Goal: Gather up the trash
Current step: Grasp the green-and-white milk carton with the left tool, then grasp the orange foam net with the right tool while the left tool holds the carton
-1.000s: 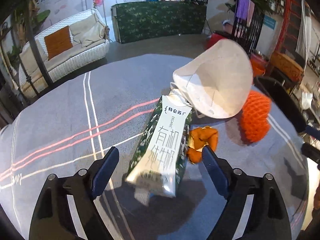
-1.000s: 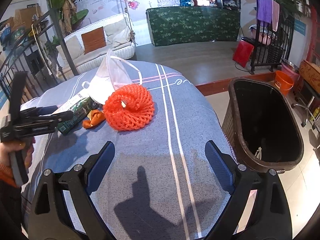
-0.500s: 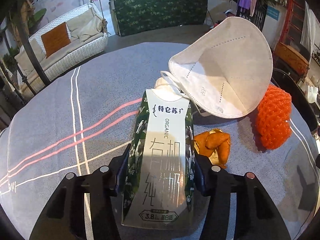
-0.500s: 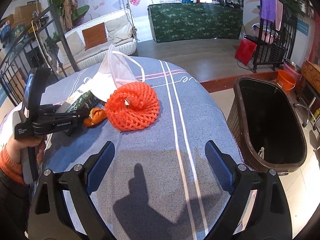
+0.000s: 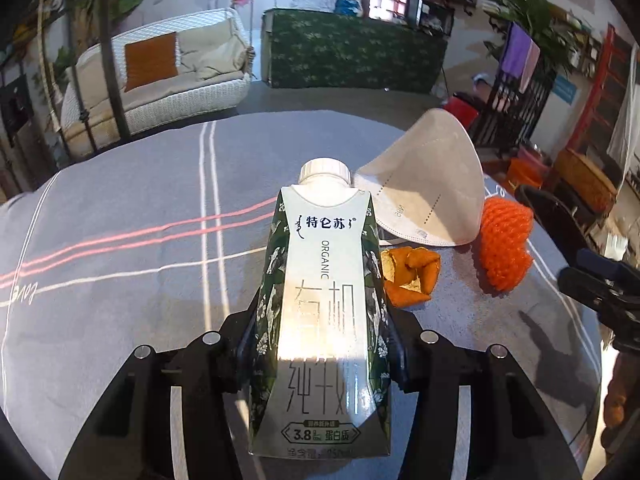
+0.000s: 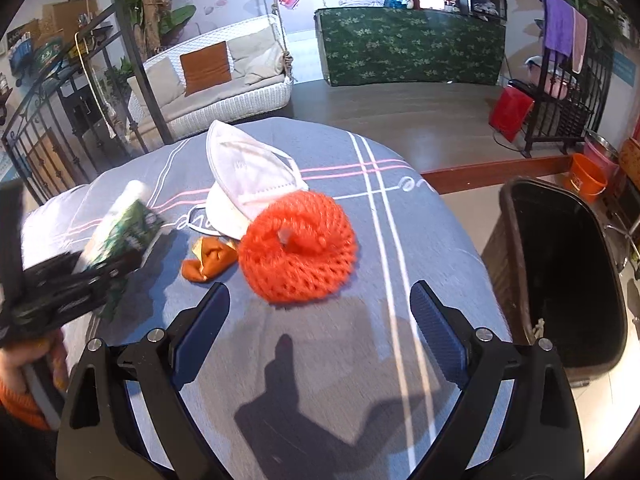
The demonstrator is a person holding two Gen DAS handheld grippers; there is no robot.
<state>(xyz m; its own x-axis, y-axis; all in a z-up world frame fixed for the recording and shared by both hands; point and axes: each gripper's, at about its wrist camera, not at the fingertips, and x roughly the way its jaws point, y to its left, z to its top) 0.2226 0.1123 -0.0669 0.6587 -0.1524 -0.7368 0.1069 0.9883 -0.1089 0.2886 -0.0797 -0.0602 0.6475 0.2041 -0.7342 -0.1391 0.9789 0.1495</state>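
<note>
Carton (image 5: 324,316), glossy wedge with a ribbed white cap, sits pinched in your left gripper (image 5: 320,344) above the cloth (image 5: 120,280). Your right gripper (image 6: 320,320) gapes wide, empty; knobbly orange net (image 6: 298,248) at its 12 o'clock, pleated mask (image 6: 244,176) beyond.

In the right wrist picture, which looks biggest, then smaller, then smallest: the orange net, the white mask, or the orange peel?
1. Orange net and white mask look about alike; the net sits nearer the camera and covers part of the mask, so I won't rank them.
2. Orange peel, clearly smallest.
</note>
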